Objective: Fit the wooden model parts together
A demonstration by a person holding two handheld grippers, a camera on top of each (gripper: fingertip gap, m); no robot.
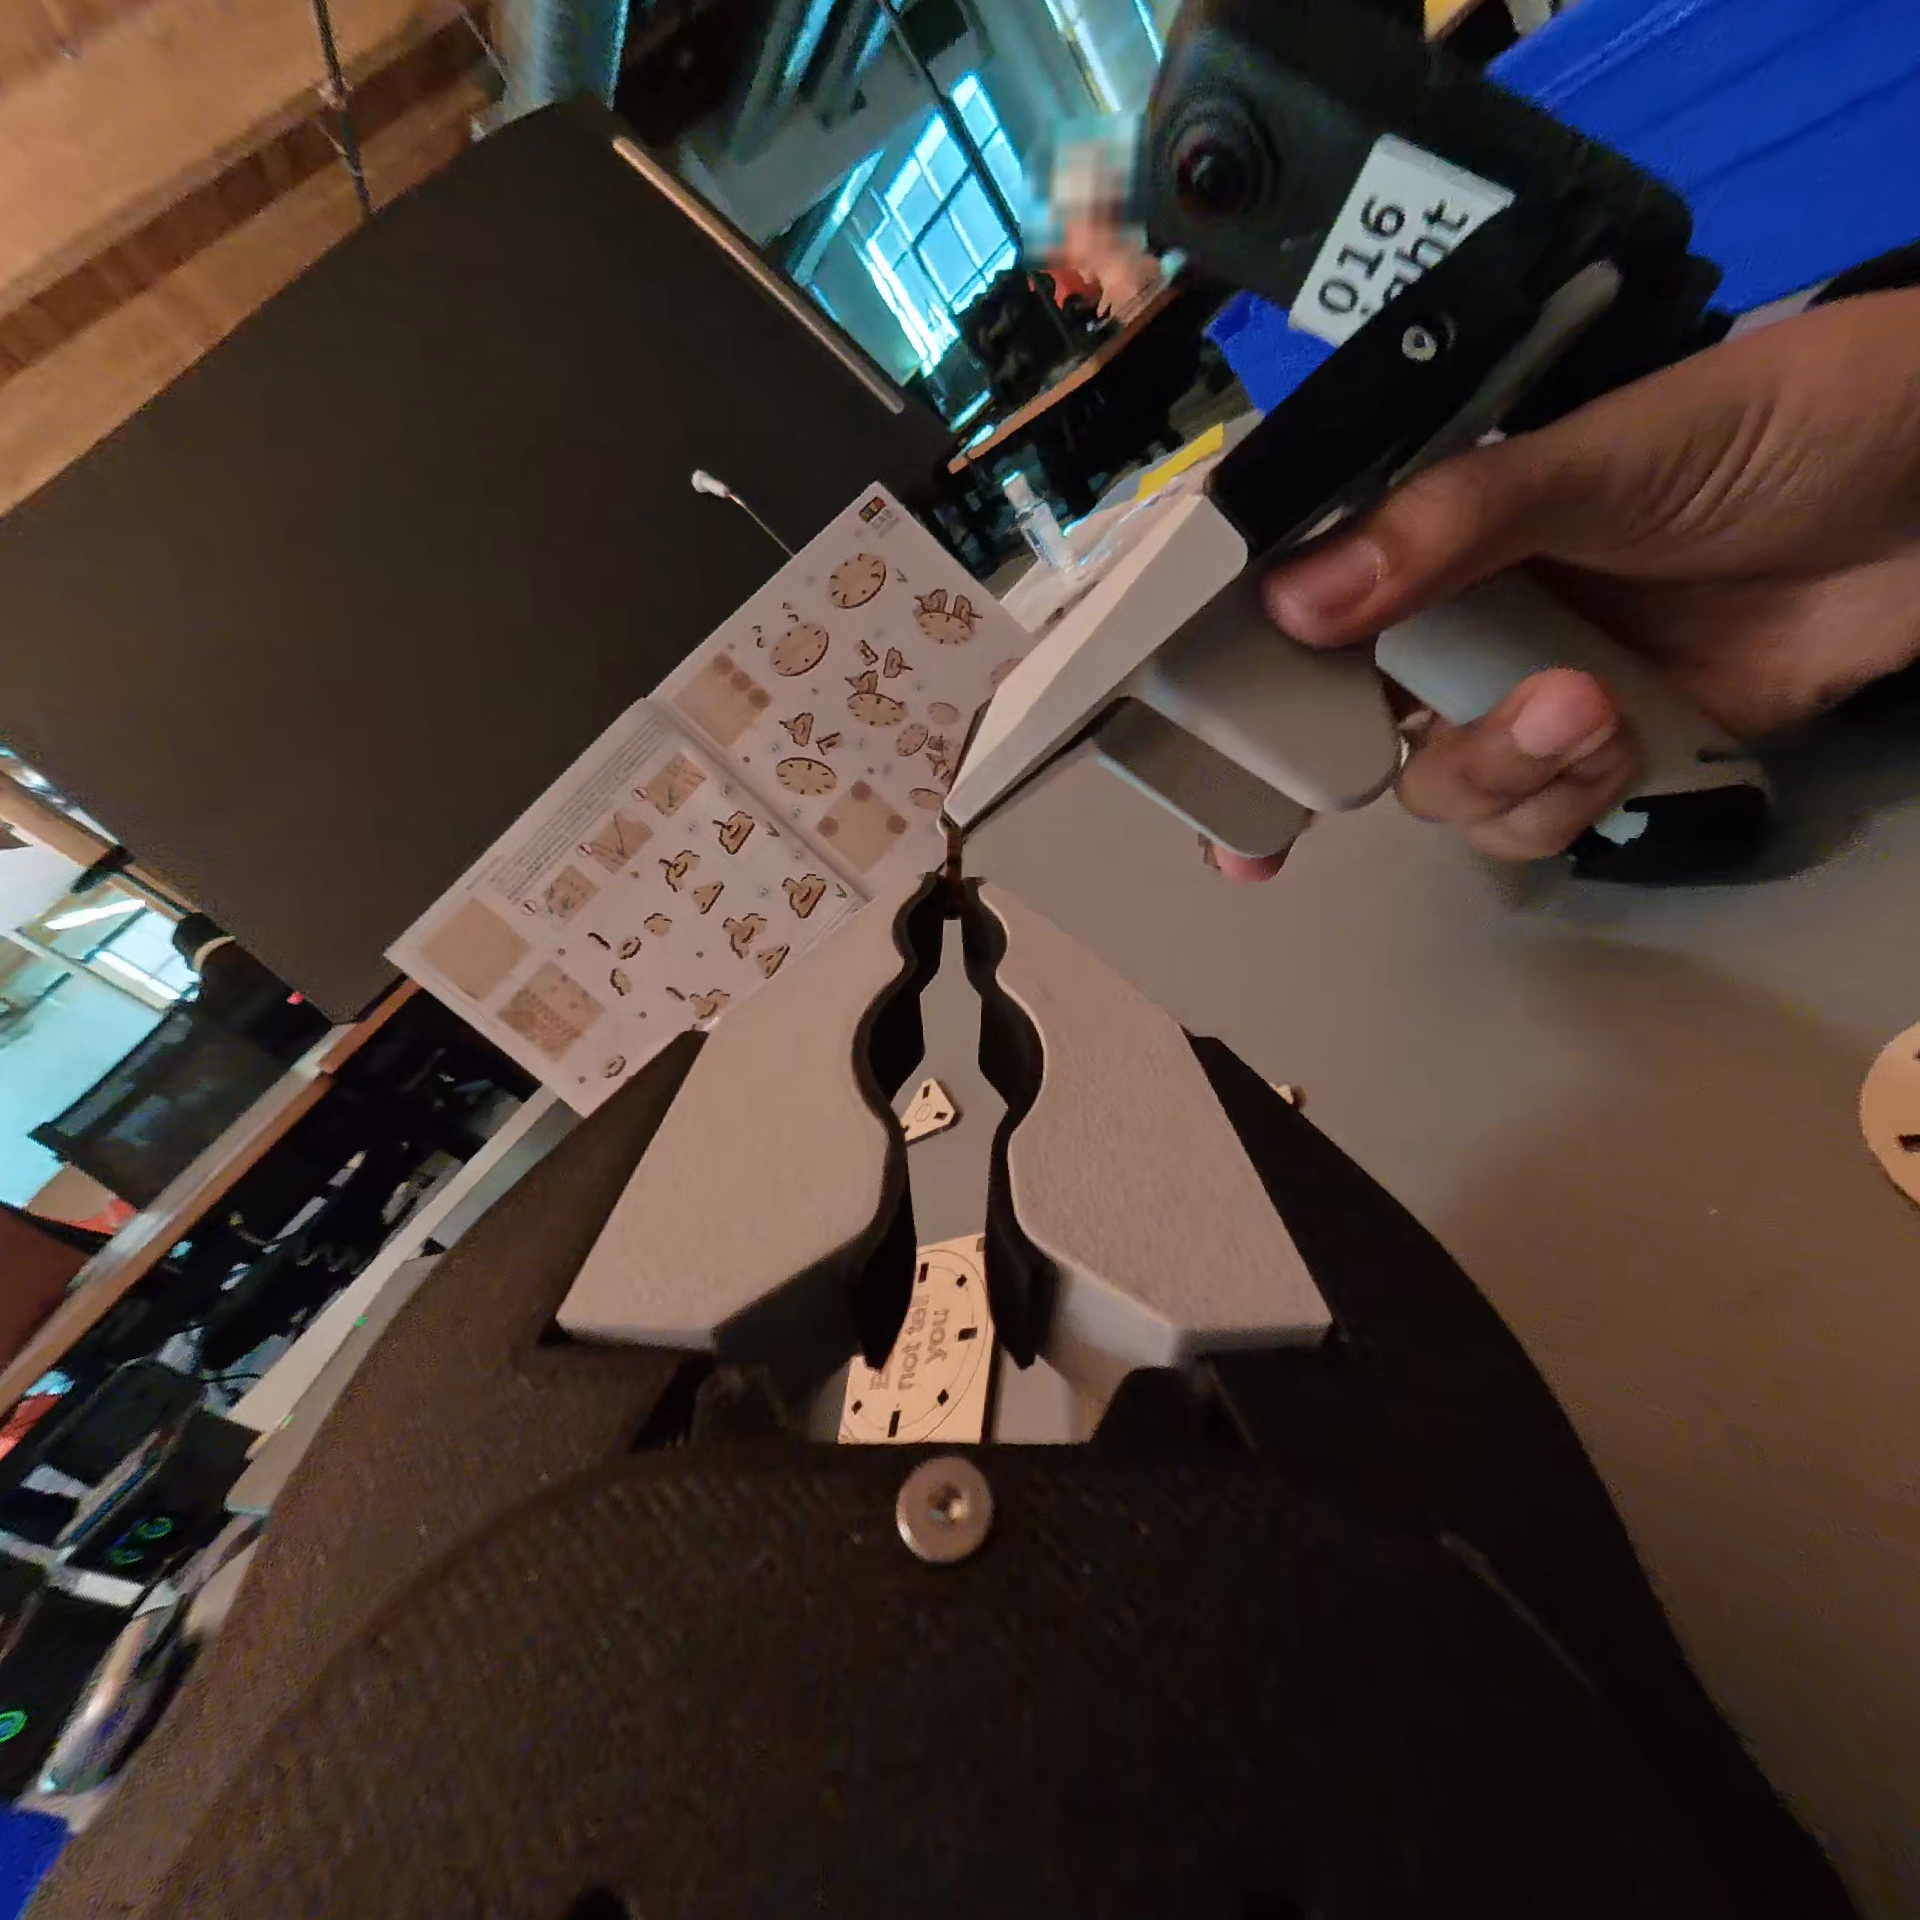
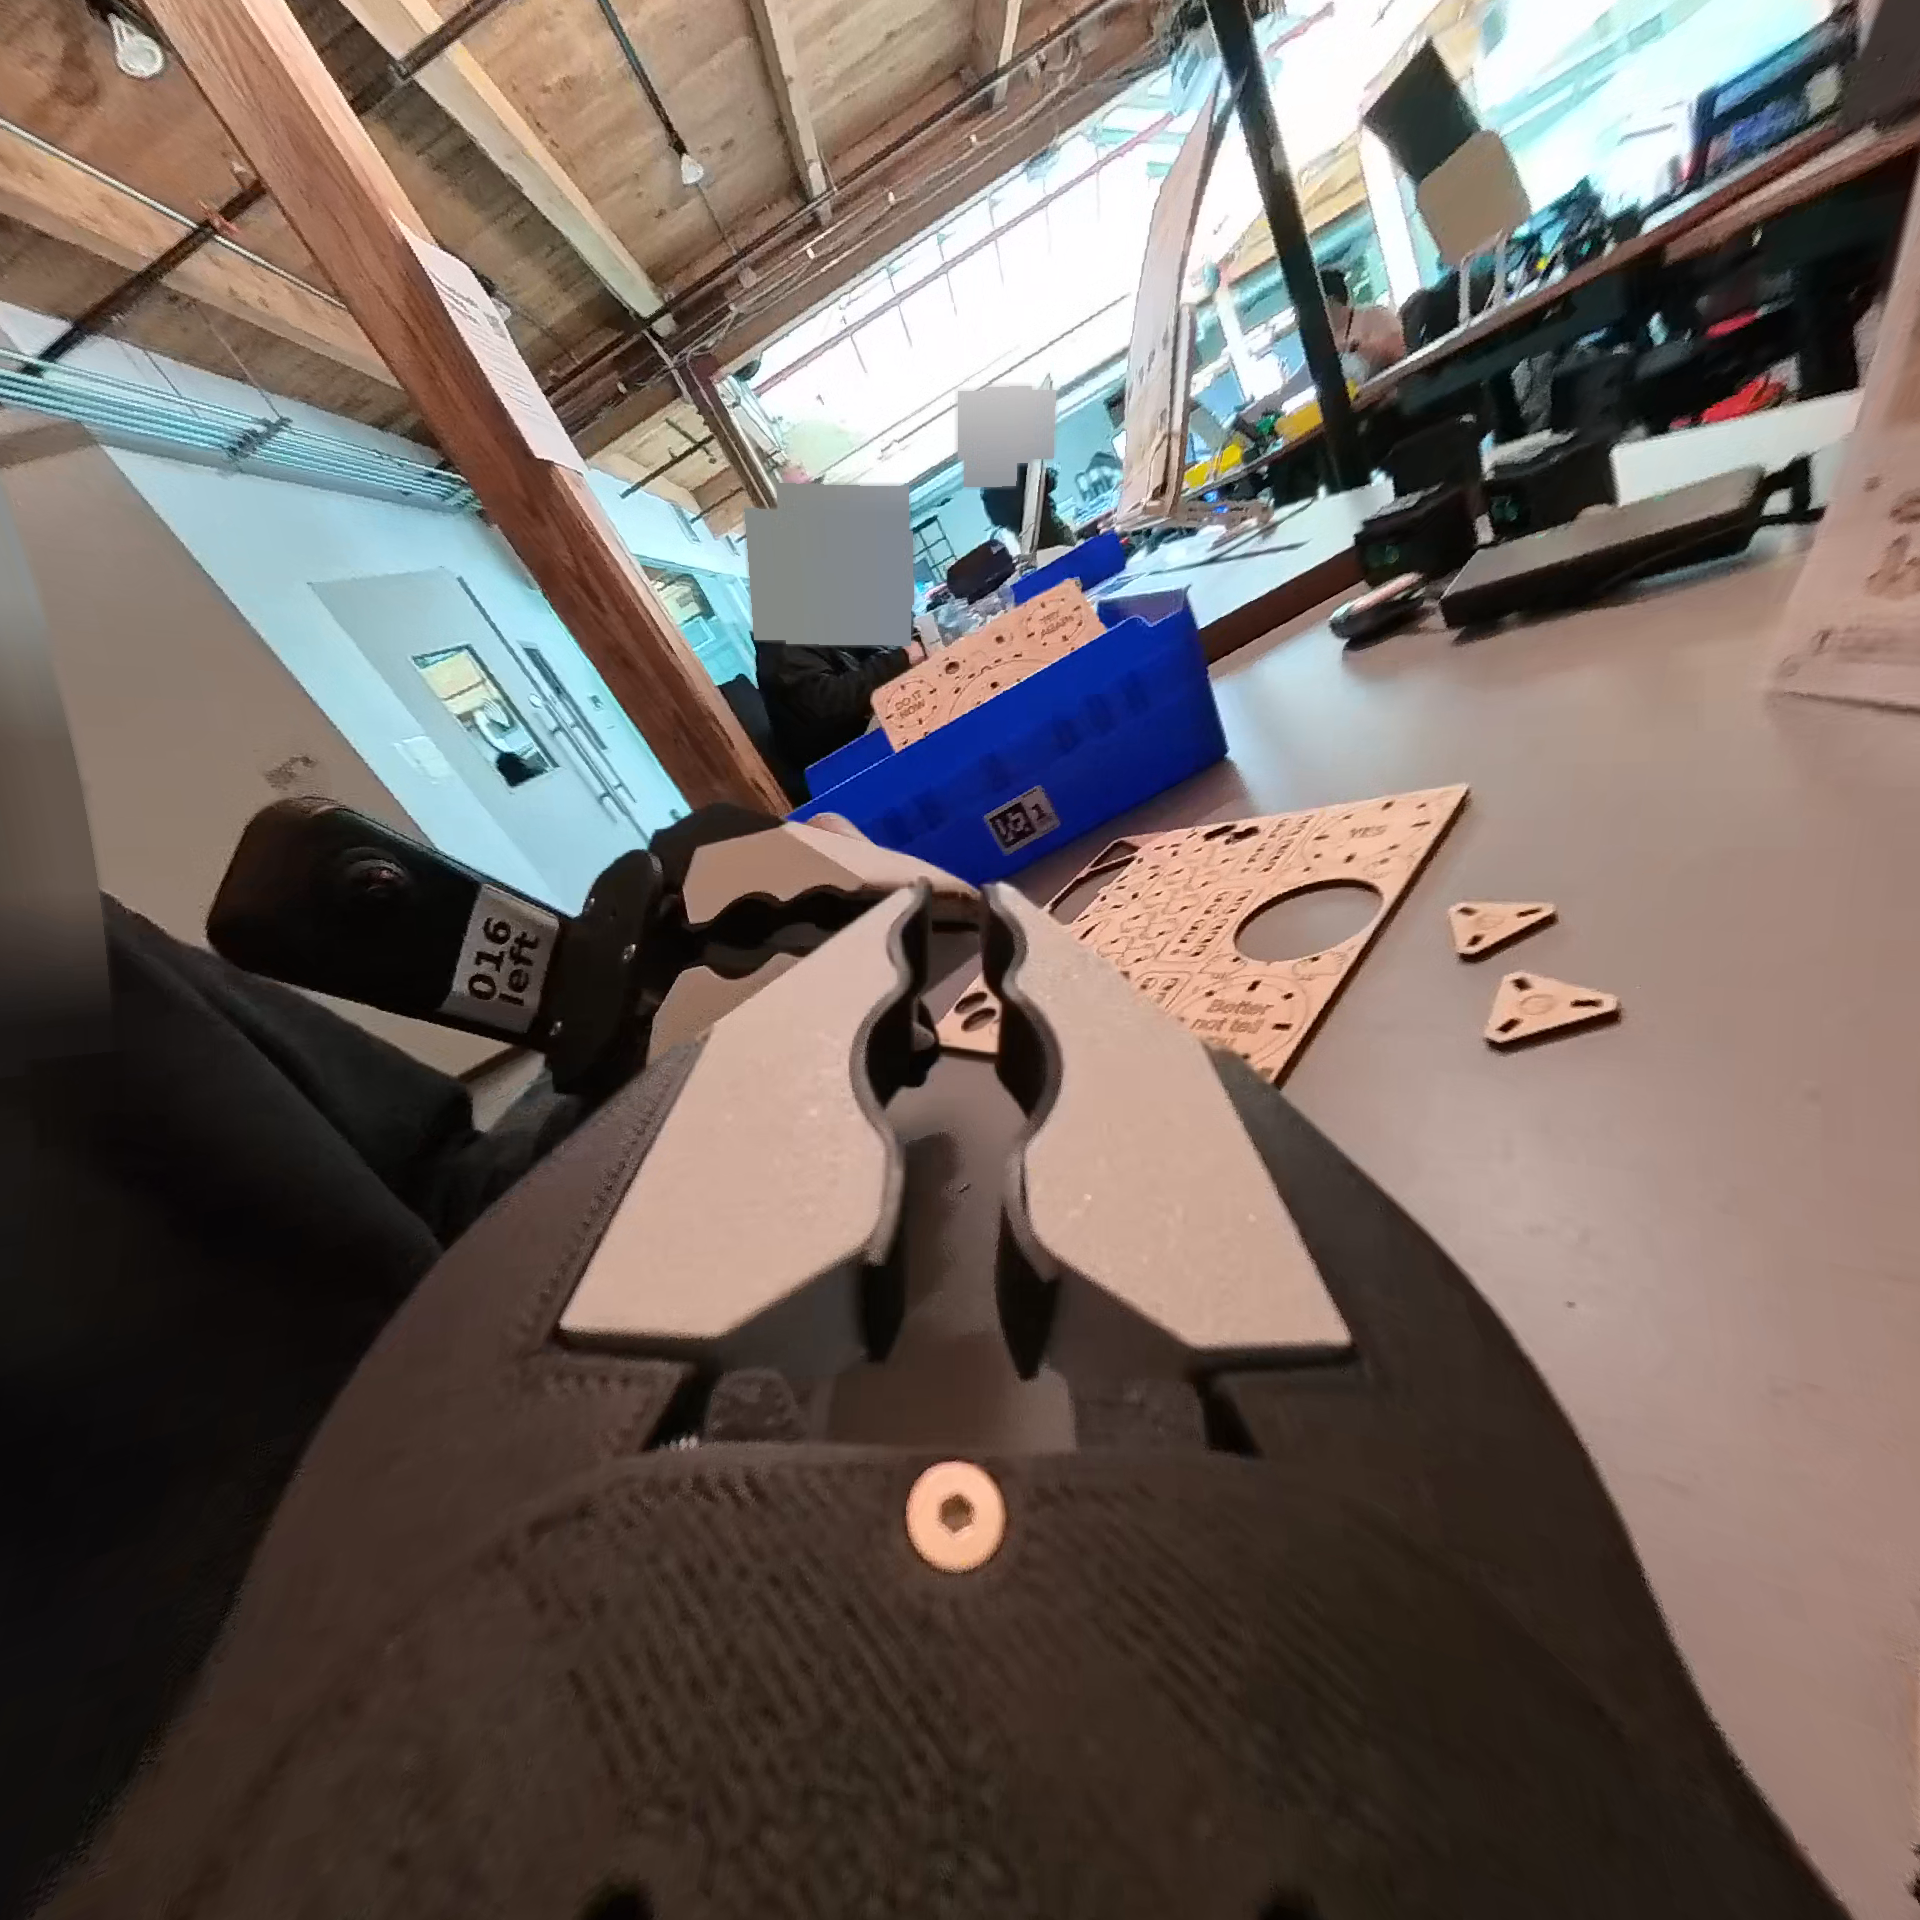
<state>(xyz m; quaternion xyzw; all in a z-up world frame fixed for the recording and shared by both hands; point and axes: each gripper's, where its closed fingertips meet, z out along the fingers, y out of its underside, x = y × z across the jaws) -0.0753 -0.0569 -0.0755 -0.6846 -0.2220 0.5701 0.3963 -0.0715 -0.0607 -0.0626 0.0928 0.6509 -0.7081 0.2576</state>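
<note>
In the left wrist view my left gripper (image 1: 951,885) is shut at its tips on a small thin wooden piece (image 1: 950,857), seen edge on. My right gripper (image 1: 951,823), held by a hand (image 1: 1662,561), comes in from the upper right and its tips close on the same piece's far end. In the right wrist view my right gripper (image 2: 956,902) has its tips against the thin wooden piece (image 2: 948,910). The left gripper (image 2: 831,883) holds that piece from the left. Both are above the grey table (image 2: 1558,1247).
A wooden sheet with a round hole (image 2: 1174,935) lies on the table, with two triangular pieces (image 2: 1501,925) (image 2: 1553,1006) beside it. A blue bin (image 2: 1018,758) holds another sheet. An instruction sheet (image 1: 727,810) leans on a black board (image 1: 416,520). A wooden disc (image 1: 1891,1122) lies at the right. Less than 4 cm separates the two grippers' tips. The wooden disc (image 1: 1891,1122) is about equally far from each gripper, around 15 cm.
</note>
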